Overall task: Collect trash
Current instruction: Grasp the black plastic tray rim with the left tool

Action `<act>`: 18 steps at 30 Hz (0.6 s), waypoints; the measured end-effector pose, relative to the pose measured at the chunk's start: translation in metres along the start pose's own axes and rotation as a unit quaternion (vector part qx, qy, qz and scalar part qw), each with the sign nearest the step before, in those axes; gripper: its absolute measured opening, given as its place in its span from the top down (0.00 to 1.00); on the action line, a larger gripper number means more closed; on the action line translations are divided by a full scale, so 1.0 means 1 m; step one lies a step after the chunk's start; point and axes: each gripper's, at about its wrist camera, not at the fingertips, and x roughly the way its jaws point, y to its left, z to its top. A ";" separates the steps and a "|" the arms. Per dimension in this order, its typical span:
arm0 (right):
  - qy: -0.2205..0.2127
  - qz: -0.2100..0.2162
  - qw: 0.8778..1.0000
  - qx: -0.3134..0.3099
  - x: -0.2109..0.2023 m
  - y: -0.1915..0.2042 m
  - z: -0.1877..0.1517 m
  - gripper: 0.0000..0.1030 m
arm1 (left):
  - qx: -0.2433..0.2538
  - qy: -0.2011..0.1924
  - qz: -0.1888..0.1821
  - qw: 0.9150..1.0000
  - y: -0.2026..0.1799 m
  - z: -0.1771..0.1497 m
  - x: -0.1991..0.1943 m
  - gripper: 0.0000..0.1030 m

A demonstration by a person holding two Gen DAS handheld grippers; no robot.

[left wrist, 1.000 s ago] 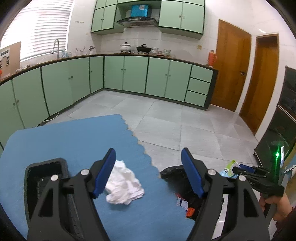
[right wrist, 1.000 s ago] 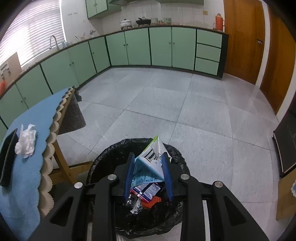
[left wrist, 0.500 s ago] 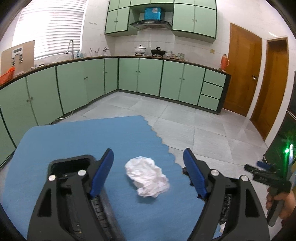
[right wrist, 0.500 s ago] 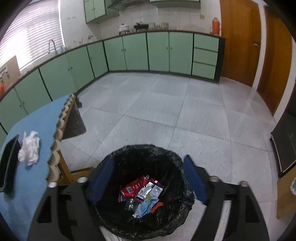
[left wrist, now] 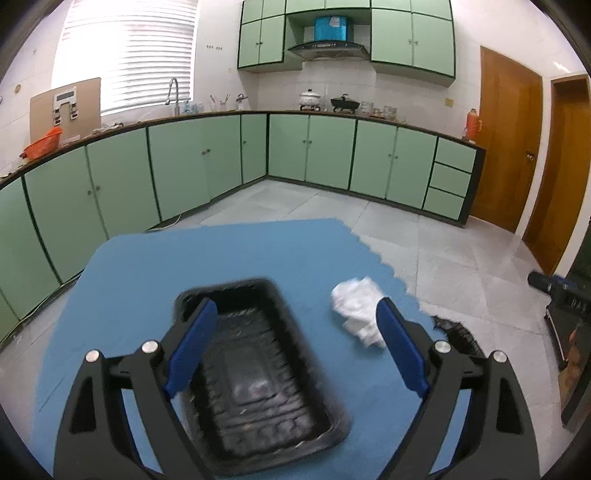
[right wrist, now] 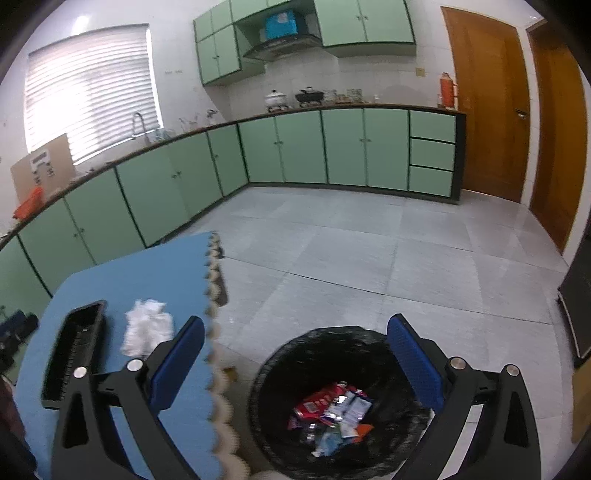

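Lying lengthwise away from the left gripper [left wrist: 295,347], the black tray [left wrist: 258,362] rests on the blue mat [left wrist: 207,258] between its widening, empty jaws; crumpled tissue [left wrist: 356,308] beside. The right gripper [right wrist: 295,363] spreads empty over the bin [right wrist: 332,398].

Tray [left wrist: 258,373] left of tissue [left wrist: 356,310] on table [left wrist: 184,266], bin [right wrist: 332,402] (floor) right.

Kitchen had pale green base cabinets [left wrist: 310,151] running along two walls in an L, matching wall cabinets [left wrist: 410,33] above. White tiled walls, grey tiled floor [right wrist: 369,258]. Window with white blinds [left wrist: 125,51] let in bright daylight over a sink tap [left wrist: 171,94]. Two wooden doors [left wrist: 509,147] stood right. Pots, probably on a stove [left wrist: 328,101].
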 end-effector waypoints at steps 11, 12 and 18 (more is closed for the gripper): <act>0.021 0.035 0.999 -0.026 0.005 0.059 -0.018 0.06 | -0.009 0.041 0.000 0.999 0.020 -0.045 0.005 0.17; 0.022 0.037 0.999 -0.028 0.006 0.061 -0.019 0.06 | -0.006 0.043 -0.001 0.999 0.017 -0.048 0.007 0.17; 0.027 0.041 0.998 -0.036 0.005 0.066 -0.022 0.06 | 0.003 0.052 -0.005 0.999 -0.003 -0.055 0.023 0.18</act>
